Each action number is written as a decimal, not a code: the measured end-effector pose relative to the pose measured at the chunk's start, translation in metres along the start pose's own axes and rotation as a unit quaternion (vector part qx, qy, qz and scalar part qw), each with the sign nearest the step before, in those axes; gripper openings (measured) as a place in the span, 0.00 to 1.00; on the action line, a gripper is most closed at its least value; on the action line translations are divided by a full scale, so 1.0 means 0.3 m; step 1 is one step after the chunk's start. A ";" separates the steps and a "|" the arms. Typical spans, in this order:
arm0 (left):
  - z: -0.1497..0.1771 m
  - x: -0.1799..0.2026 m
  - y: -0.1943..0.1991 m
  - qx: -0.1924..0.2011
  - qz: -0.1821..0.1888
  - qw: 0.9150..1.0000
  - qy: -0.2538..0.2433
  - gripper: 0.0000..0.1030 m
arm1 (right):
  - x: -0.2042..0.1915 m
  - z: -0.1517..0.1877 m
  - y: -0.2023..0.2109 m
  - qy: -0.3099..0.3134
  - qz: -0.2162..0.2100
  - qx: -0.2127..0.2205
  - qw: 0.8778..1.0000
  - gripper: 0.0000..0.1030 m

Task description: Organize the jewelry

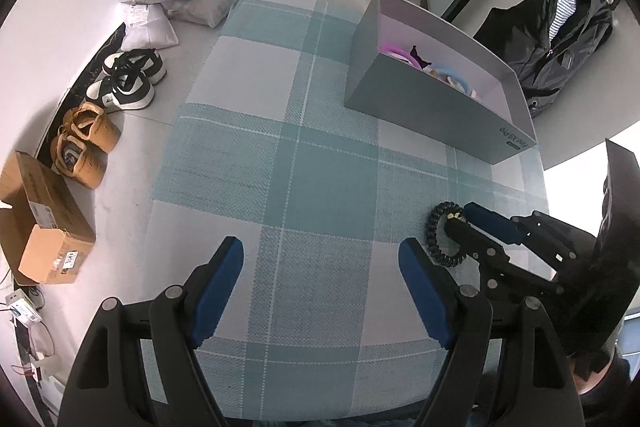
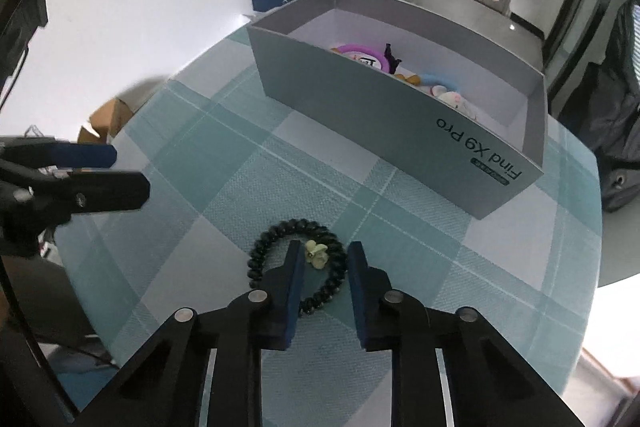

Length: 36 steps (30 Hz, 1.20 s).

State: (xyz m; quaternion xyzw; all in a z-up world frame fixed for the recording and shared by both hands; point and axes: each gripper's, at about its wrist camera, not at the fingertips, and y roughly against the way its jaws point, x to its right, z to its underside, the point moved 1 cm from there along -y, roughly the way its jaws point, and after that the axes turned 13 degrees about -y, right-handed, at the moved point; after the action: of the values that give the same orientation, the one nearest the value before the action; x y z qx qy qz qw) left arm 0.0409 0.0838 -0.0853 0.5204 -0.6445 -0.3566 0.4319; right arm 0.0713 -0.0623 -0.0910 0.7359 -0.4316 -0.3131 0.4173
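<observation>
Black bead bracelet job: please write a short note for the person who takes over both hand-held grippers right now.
Left hand-held gripper: open, empty, above the checked tablecloth.
Right hand-held gripper: jaws narrowed around one side of the black bead bracelet near its pale charm; the bracelet lies on the cloth, and the pads do not visibly press on it.
Grey box: open, already holds several colourful pieces.
Left to do: finish the grasp, lift the bracelet, probably put it in the box.
</observation>
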 end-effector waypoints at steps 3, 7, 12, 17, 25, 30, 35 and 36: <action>-0.003 -0.003 0.004 0.002 0.002 1.000 0.004 0.74 | -0.022 0.008 0.004 0.024 0.018 0.009 1.000 0.19; -0.002 0.003 0.000 -0.001 0.000 1.000 0.004 0.74 | -0.049 0.019 0.026 0.045 0.026 0.020 0.998 0.17; -0.001 0.009 -0.015 -0.008 -0.001 1.000 0.002 0.74 | -0.084 0.037 0.046 0.071 0.020 0.030 0.997 0.16; -0.001 0.014 -0.022 -0.015 -0.001 1.000 -0.002 0.74 | -0.013 0.012 0.069 0.017 -0.031 0.019 0.999 0.15; -0.002 0.041 -0.048 -0.028 0.004 1.000 -0.013 0.74 | 0.132 0.006 0.092 -0.115 -0.141 -0.015 0.983 0.01; -0.005 0.063 -0.067 -0.036 0.002 0.999 -0.025 0.74 | 0.137 0.016 0.098 -0.107 -0.132 -0.018 0.985 0.01; -0.004 0.039 -0.071 -0.037 -0.009 0.999 -0.017 0.74 | 0.111 0.019 0.098 -0.079 -0.132 -0.019 0.988 0.05; -0.004 0.029 -0.072 -0.037 -0.010 0.999 -0.012 0.74 | 0.098 0.024 0.094 -0.067 -0.128 -0.019 0.989 0.05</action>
State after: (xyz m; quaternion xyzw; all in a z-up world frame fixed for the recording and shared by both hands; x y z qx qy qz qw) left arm 0.0491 0.0708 -0.1029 0.5065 -0.6308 -0.3904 0.4395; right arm 0.0675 -0.0992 -0.0723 0.7545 -0.3549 -0.4206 0.3576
